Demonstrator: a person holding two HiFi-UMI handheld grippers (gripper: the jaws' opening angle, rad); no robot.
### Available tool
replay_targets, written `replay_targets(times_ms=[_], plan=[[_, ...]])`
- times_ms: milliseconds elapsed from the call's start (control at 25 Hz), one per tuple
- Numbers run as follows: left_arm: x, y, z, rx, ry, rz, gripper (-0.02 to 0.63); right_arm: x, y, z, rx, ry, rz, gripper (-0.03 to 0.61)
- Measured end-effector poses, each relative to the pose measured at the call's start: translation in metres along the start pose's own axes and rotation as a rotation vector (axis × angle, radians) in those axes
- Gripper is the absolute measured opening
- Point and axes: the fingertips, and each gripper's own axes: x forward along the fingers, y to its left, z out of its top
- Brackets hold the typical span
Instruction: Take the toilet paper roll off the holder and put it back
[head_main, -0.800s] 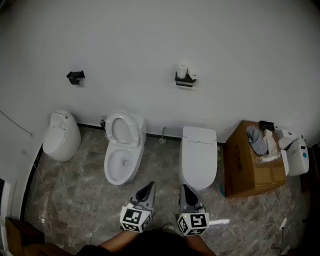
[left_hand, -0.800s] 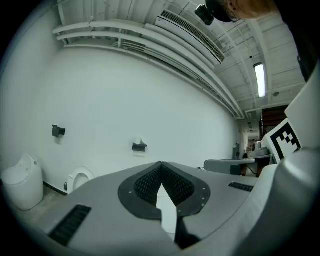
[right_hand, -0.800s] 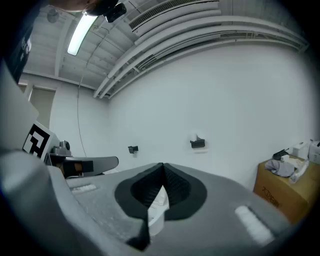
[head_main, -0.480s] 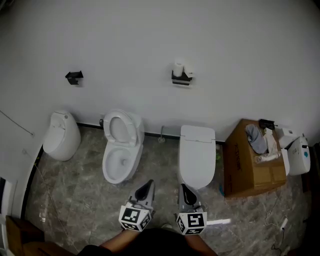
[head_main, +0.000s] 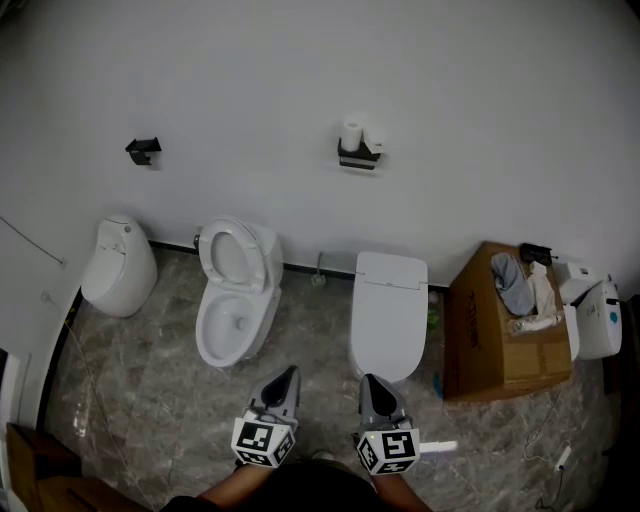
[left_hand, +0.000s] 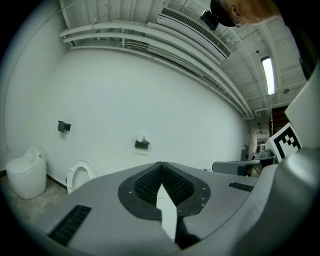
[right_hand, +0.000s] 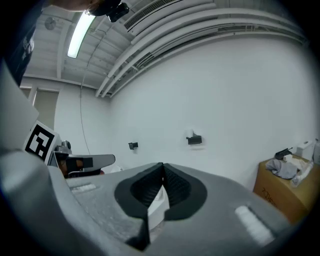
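A white toilet paper roll (head_main: 351, 134) stands on a black wall holder (head_main: 358, 156) high on the white wall, with a smaller white piece beside it. The same holder (left_hand: 142, 144) shows small in the left gripper view, and the holder (right_hand: 194, 140) shows far off in the right gripper view. My left gripper (head_main: 288, 378) and right gripper (head_main: 368, 384) hang low near the picture's bottom, well short of the wall, pointing toward it. Both are shut, tips touching, with nothing between them.
A second empty black holder (head_main: 142, 150) is on the wall to the left. Below stand a white urinal-like bowl (head_main: 118, 265), an open-lid toilet (head_main: 232, 290) and a closed-lid toilet (head_main: 388, 310). A cardboard box (head_main: 500, 330) with cloths sits at right on the marbled floor.
The view has drifted: the wall holder, toilets and box sit slightly lower-left and closer in the frame. Both grippers stay low, side by side and shut.
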Motion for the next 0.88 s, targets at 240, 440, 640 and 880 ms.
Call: replay_targets(times_ms=[240,440,640,880], plan=[[0.046,0.022,-0.004,0.007,0.019,-0.03,0.017,0.043,-0.014,0.0,0.003,0.003,-0.012,-0.002],[0.105,0.048,0.004,0.03,0.042,-0.095,0.017,0.101,-0.038,0.008,-0.008,0.015,-0.082,-0.002],[0.166,0.094,0.032,0.021,0.067,-0.146,0.017,0.177,-0.05,0.038,0.015,-0.003,-0.124,-0.002],[0.228,0.156,0.068,0.063,0.052,-0.195,0.017,0.263,-0.043,0.063,0.05,-0.028,-0.14,-0.002]])
